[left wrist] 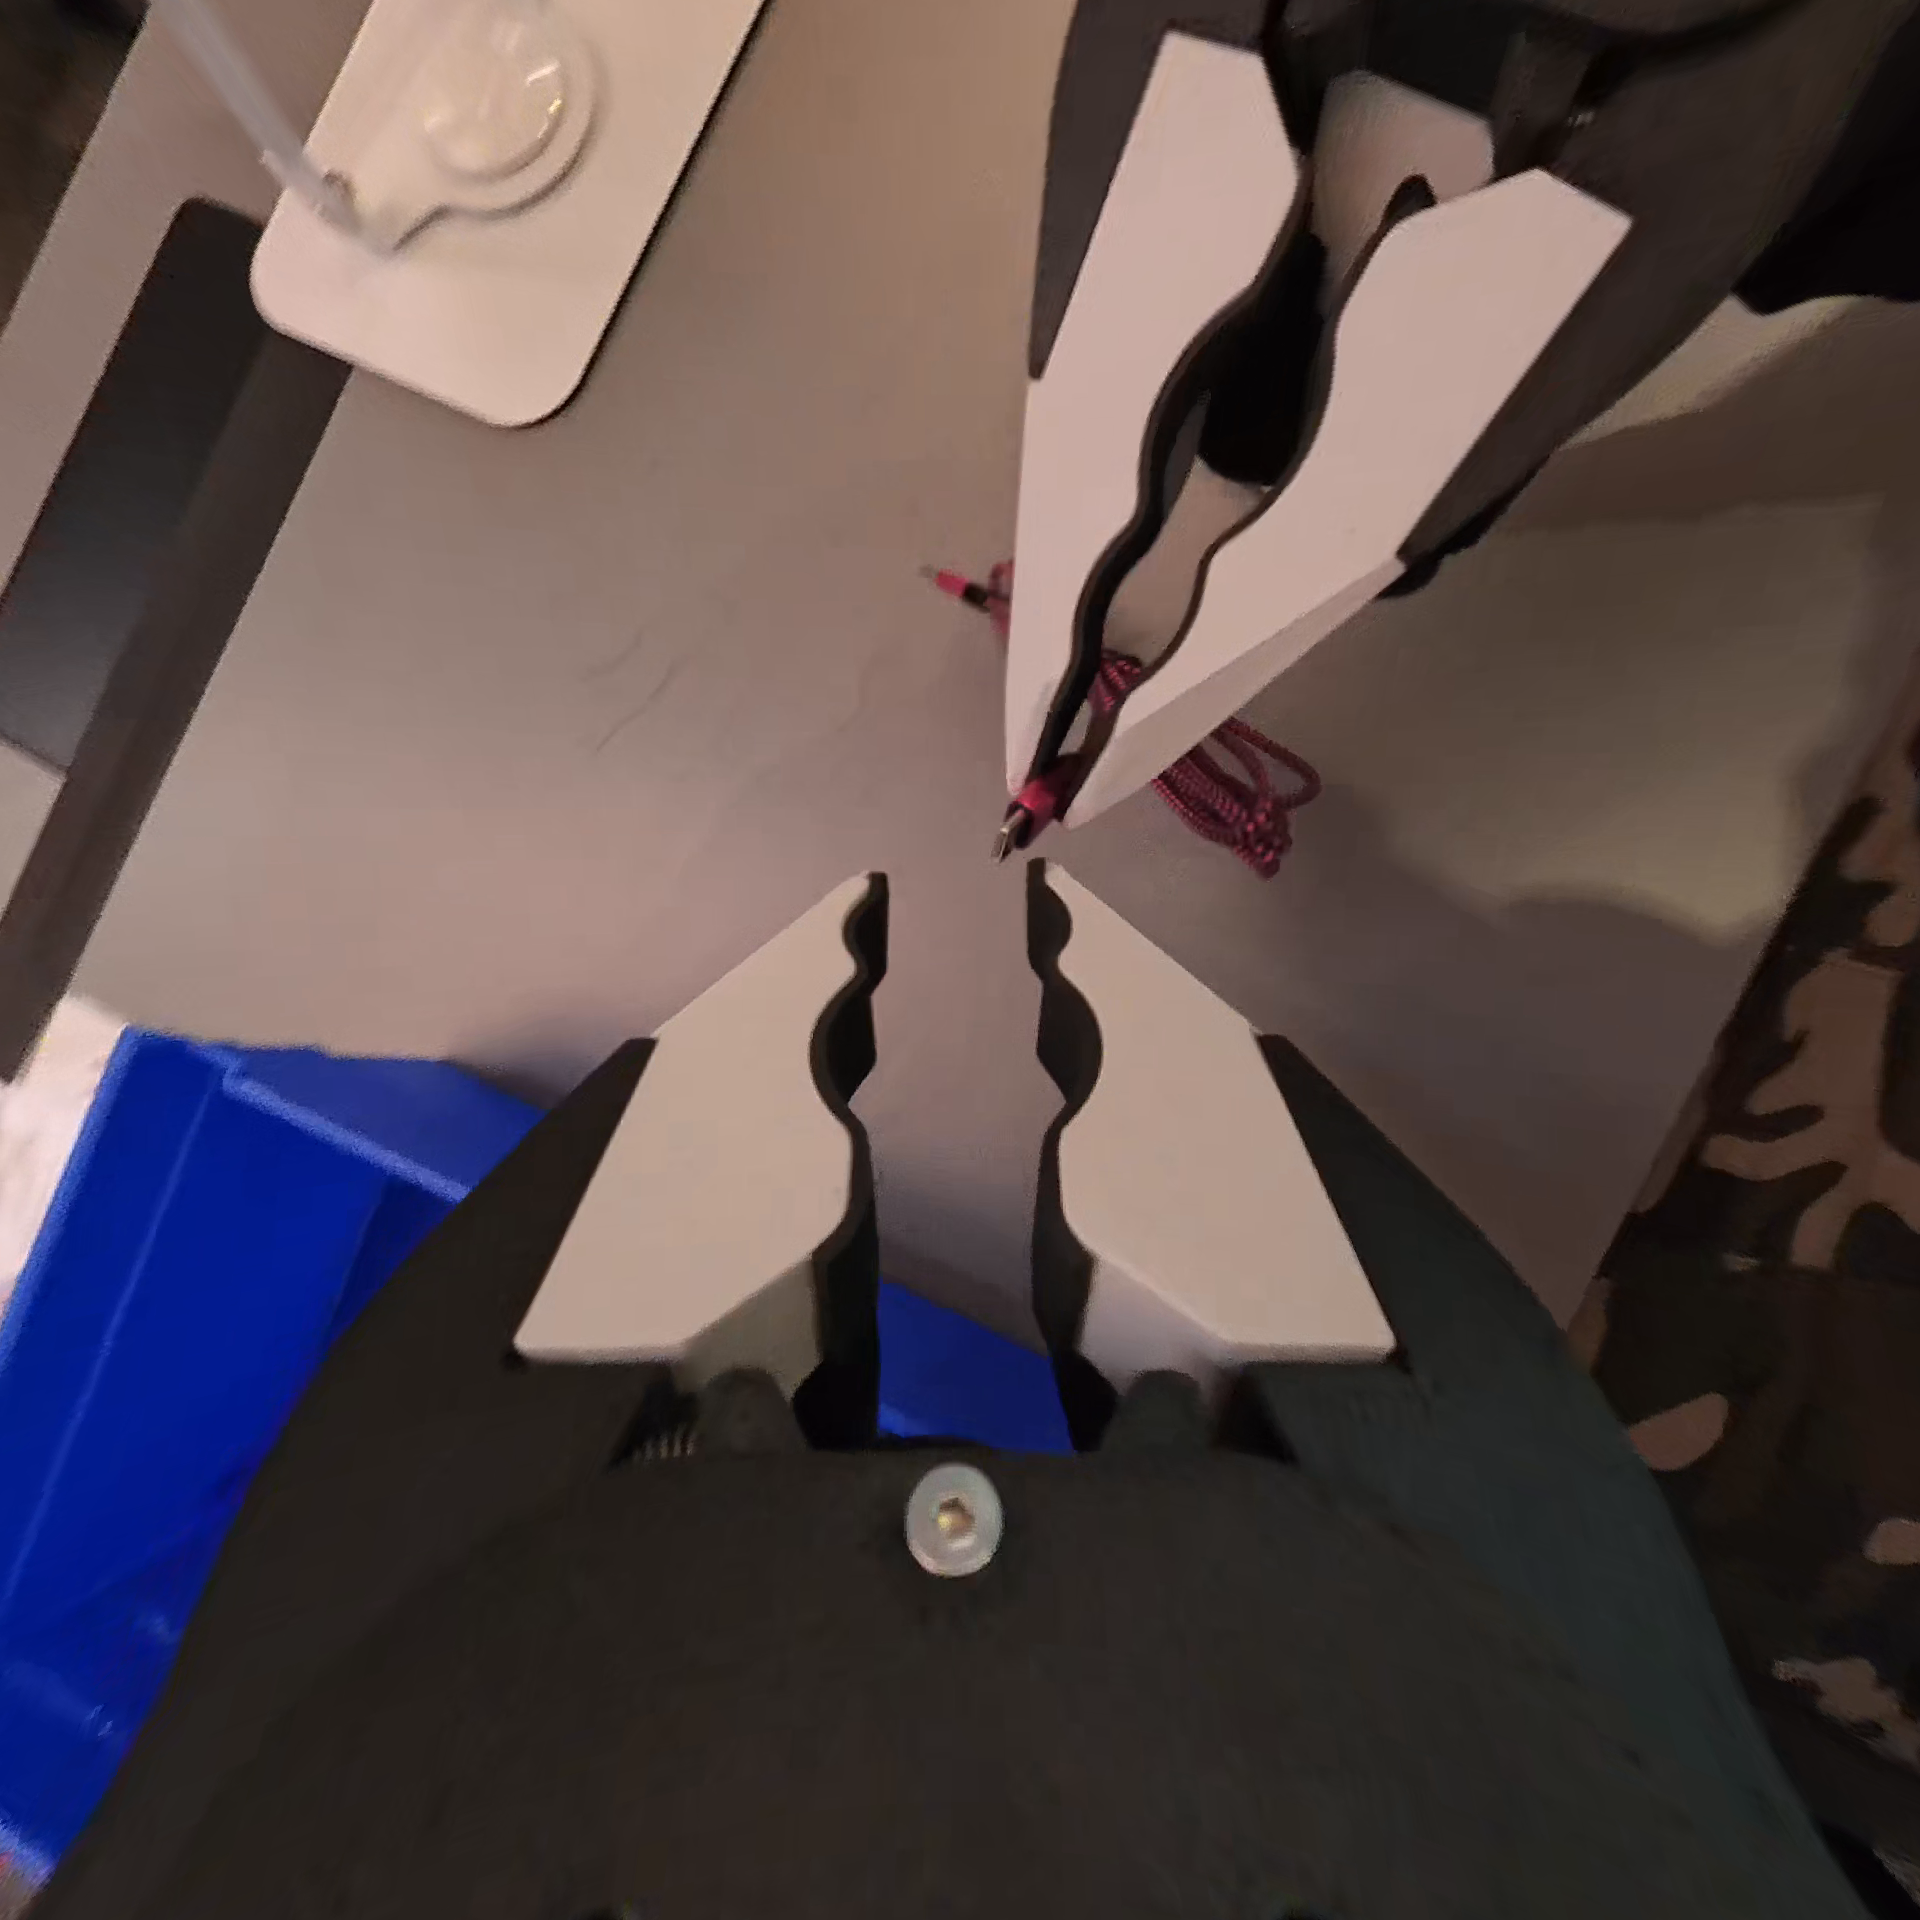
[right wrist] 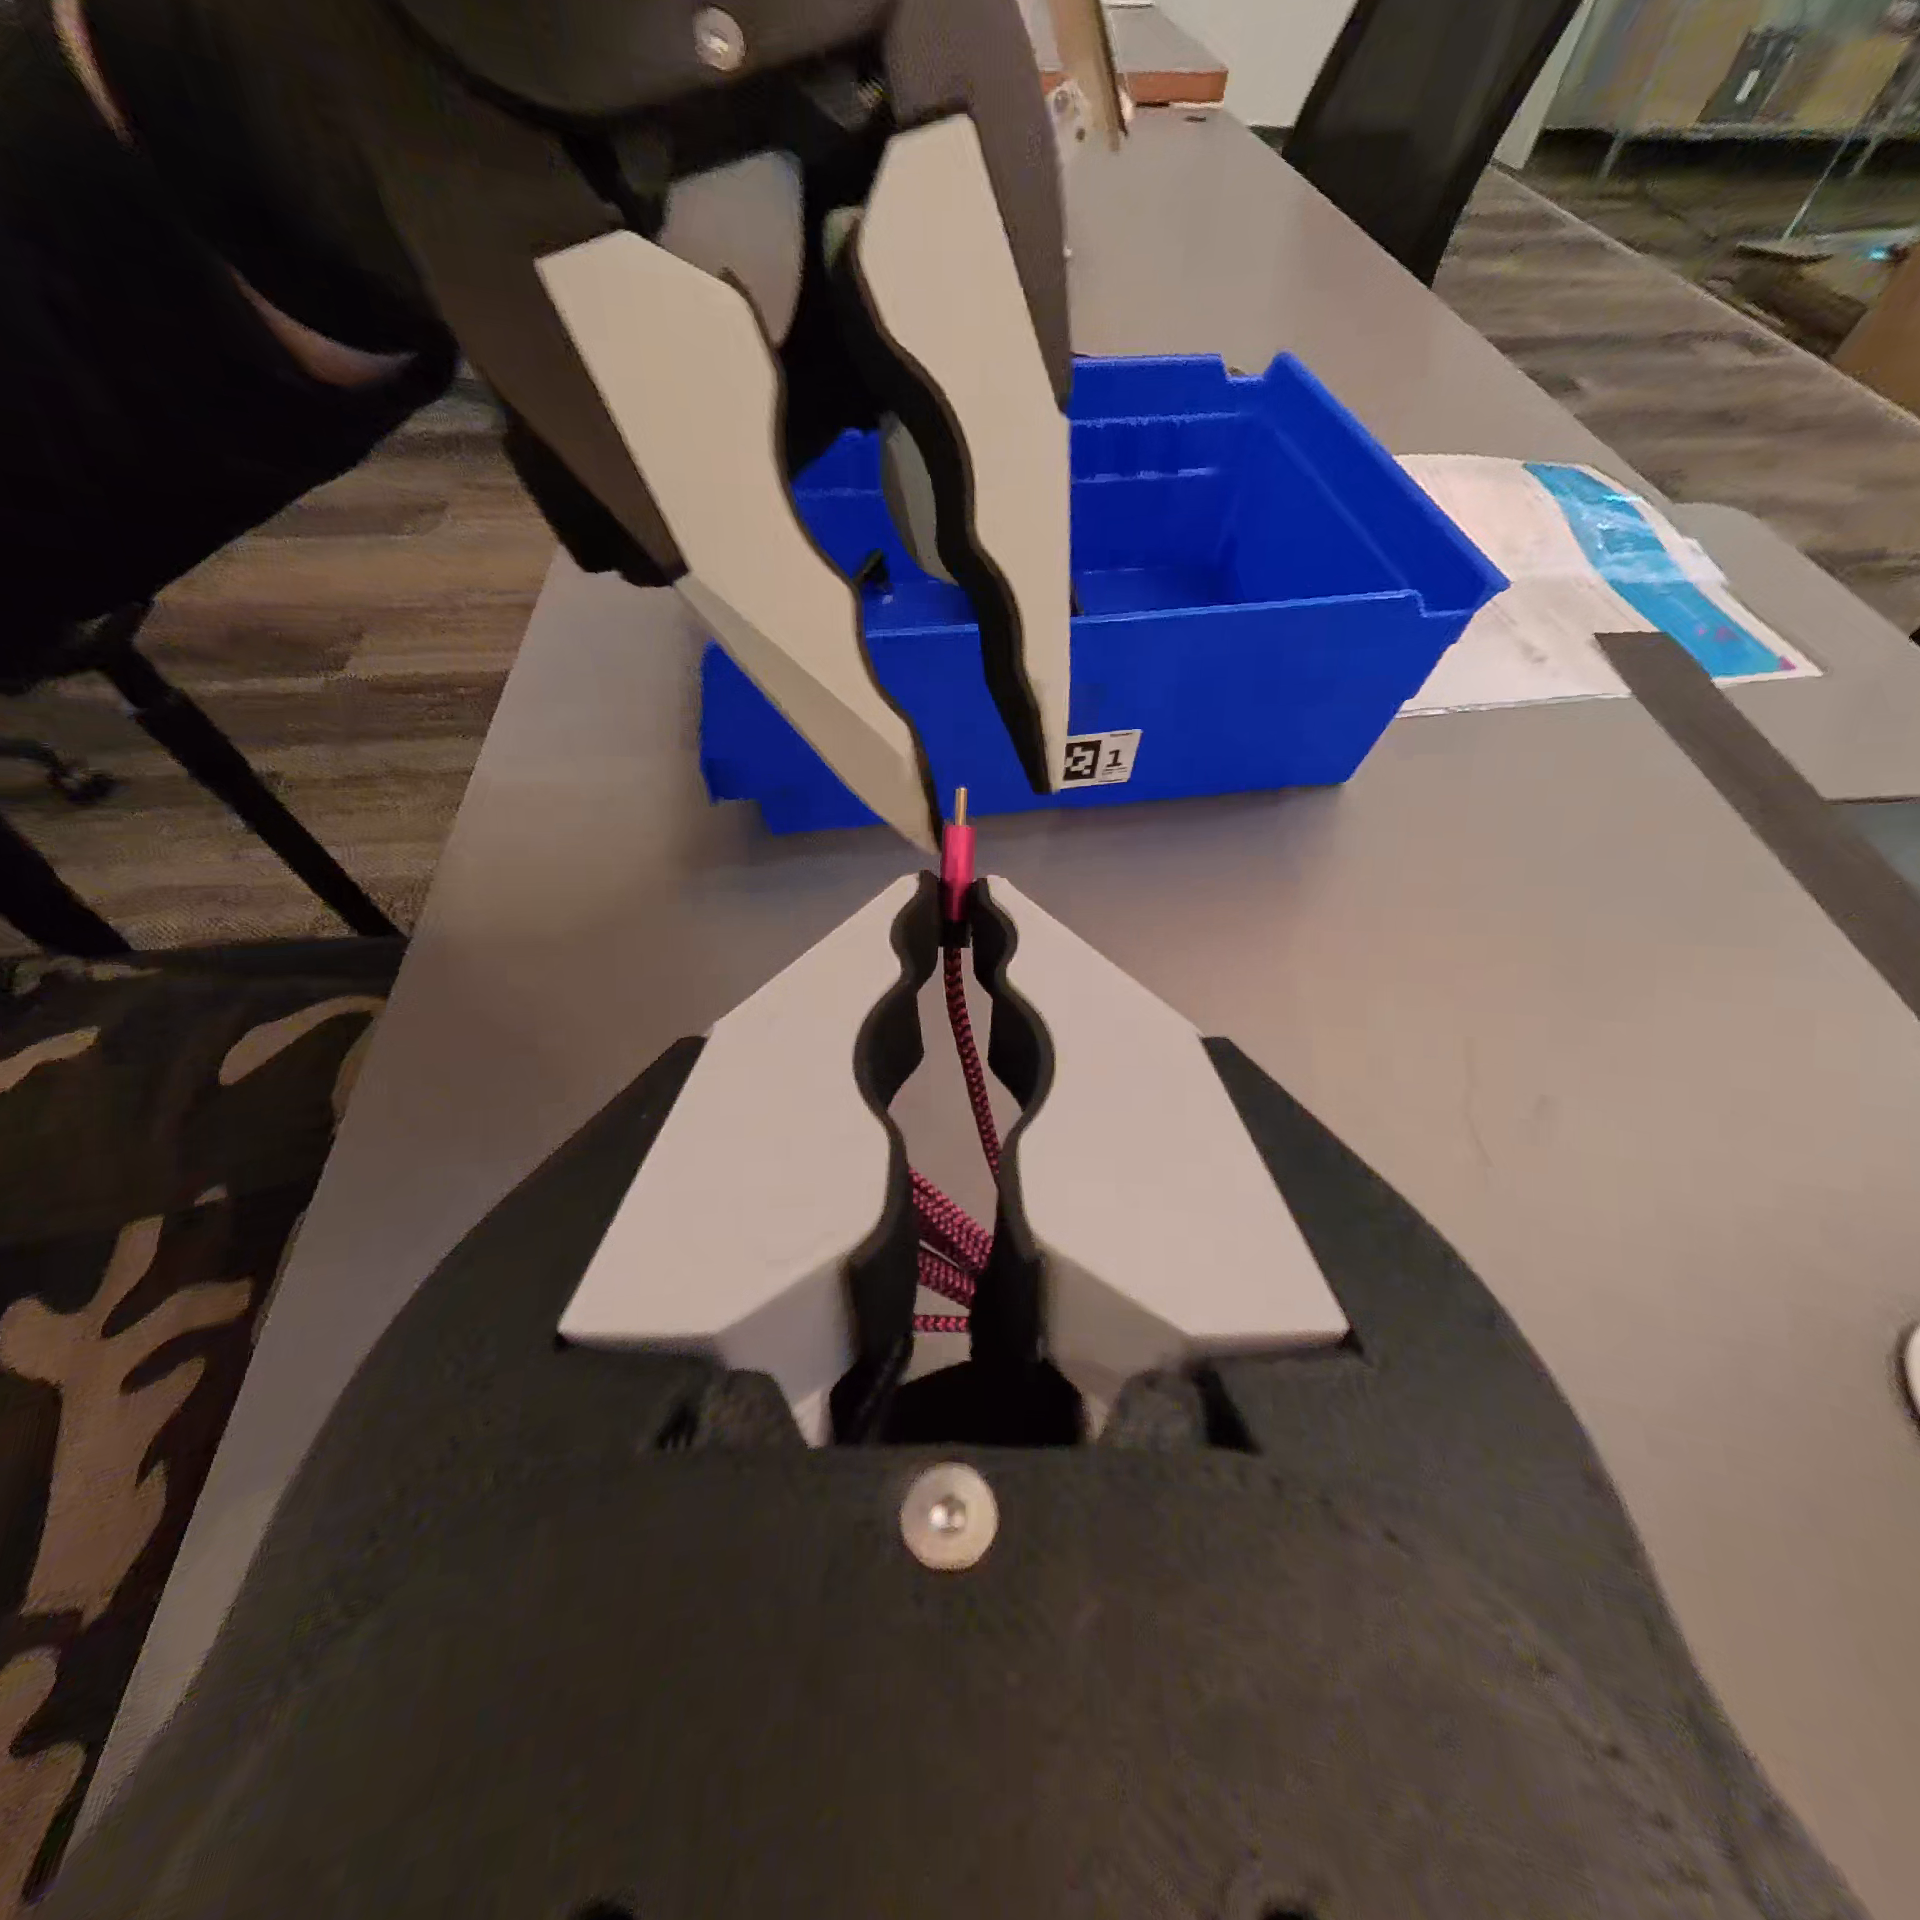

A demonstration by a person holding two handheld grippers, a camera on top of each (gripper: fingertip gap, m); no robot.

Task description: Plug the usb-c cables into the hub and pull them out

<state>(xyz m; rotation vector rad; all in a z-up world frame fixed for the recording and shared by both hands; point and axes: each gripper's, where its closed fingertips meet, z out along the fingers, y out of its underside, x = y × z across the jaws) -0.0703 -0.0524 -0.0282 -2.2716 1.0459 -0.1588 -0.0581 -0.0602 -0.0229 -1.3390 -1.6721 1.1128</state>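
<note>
My right gripper (right wrist: 956,896) is shut on the pink metal plug (right wrist: 956,860) of a pink-and-black braided usb-c cable (right wrist: 972,1060), with the plug tip pointing forward. In the left wrist view the right gripper (left wrist: 1039,821) comes down from the upper right with the plug (left wrist: 1027,812) in it. The cable coil (left wrist: 1236,790) and its other plug (left wrist: 956,588) lie on the grey table (left wrist: 520,727). My left gripper (left wrist: 956,881) is open and empty, its tips just short of the plug. It also shows in the right wrist view (right wrist: 987,808). I see no hub.
A blue plastic bin (right wrist: 1247,644) with a small tag stands on the table just behind the left gripper, and shows in the left wrist view (left wrist: 208,1195). A white flat pad with a clear disc (left wrist: 499,187) lies farther off. Papers and a plastic bag (right wrist: 1558,561) lie beside the bin. My two grippers' fingertips are within a few centimetres of each other.
</note>
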